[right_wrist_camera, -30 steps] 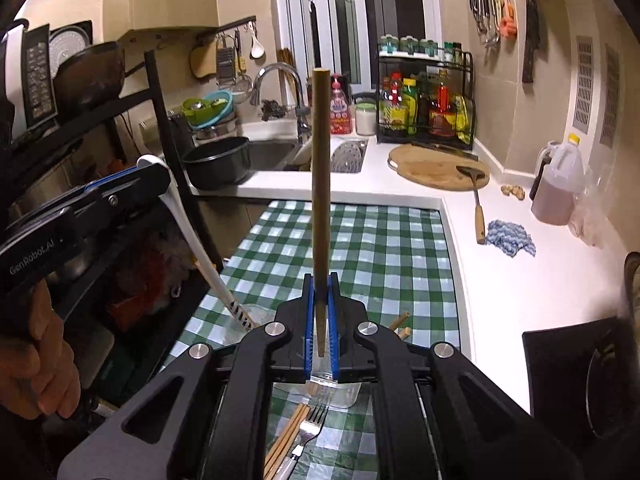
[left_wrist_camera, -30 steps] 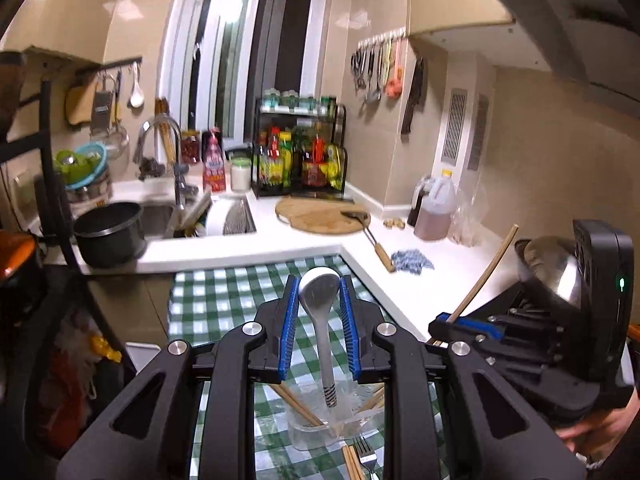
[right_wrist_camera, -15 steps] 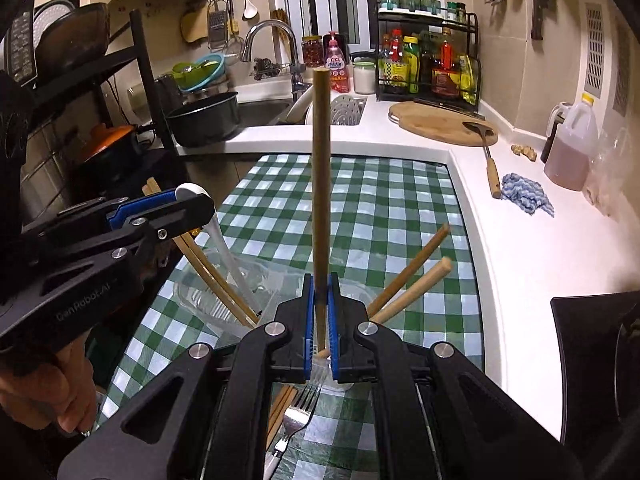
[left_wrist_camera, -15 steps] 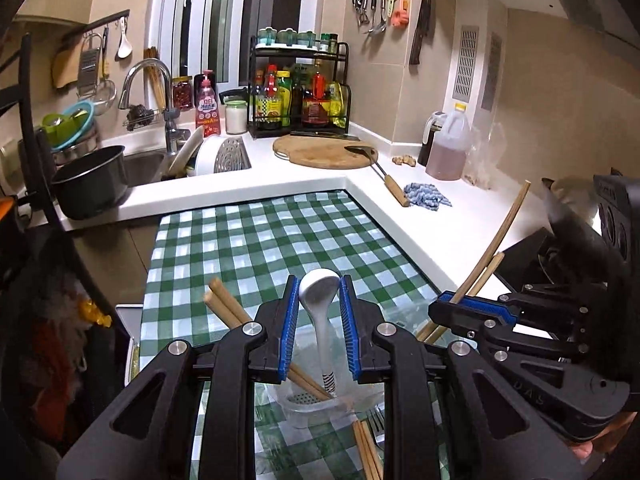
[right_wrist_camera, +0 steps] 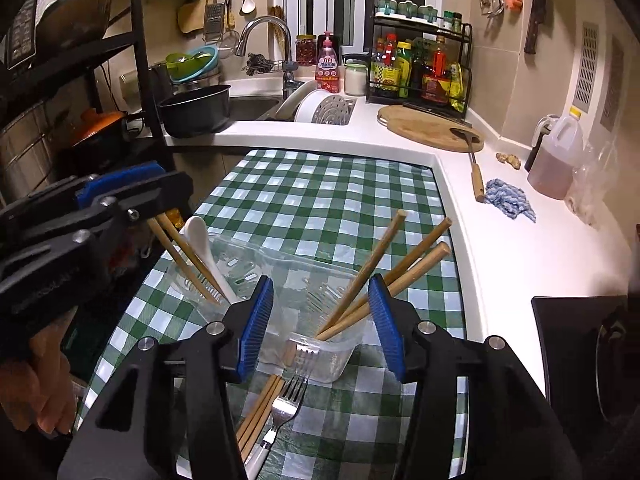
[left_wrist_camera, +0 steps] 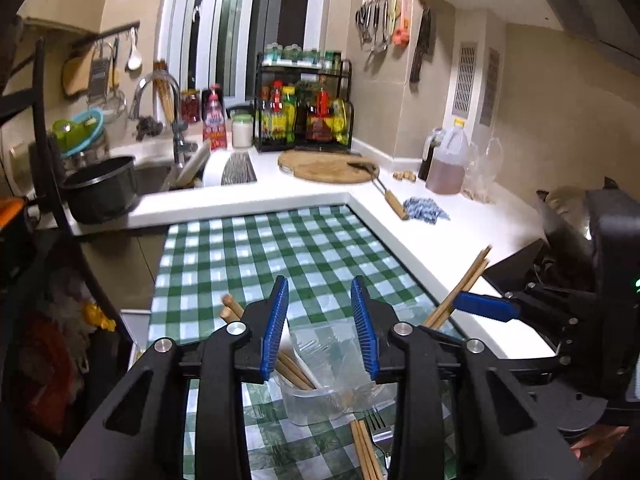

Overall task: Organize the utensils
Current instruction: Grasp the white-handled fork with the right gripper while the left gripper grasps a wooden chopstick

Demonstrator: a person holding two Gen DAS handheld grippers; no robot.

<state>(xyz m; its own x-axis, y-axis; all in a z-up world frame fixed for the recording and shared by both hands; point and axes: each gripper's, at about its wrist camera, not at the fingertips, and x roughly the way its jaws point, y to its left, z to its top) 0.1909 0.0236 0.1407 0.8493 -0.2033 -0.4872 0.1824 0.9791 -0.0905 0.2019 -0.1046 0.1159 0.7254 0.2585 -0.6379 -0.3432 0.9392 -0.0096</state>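
Left gripper (left_wrist_camera: 319, 330) jaws just parted, empty; white spoon (right_wrist_camera: 206, 252) in clear holder (right_wrist_camera: 320, 356), bowl toward 11 o'clock. Right gripper (right_wrist_camera: 320, 322) just opened, empty; chopsticks (right_wrist_camera: 384, 276) leaning toward 1 o'clock.

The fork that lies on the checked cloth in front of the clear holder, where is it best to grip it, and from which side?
Probably grip the fork at its bare metal neck, just below the tines, coming from above with the jaws across it. It lies flat, tines toward the clear holder; loose chopsticks lie close alongside, and its white handle runs under the right gripper.
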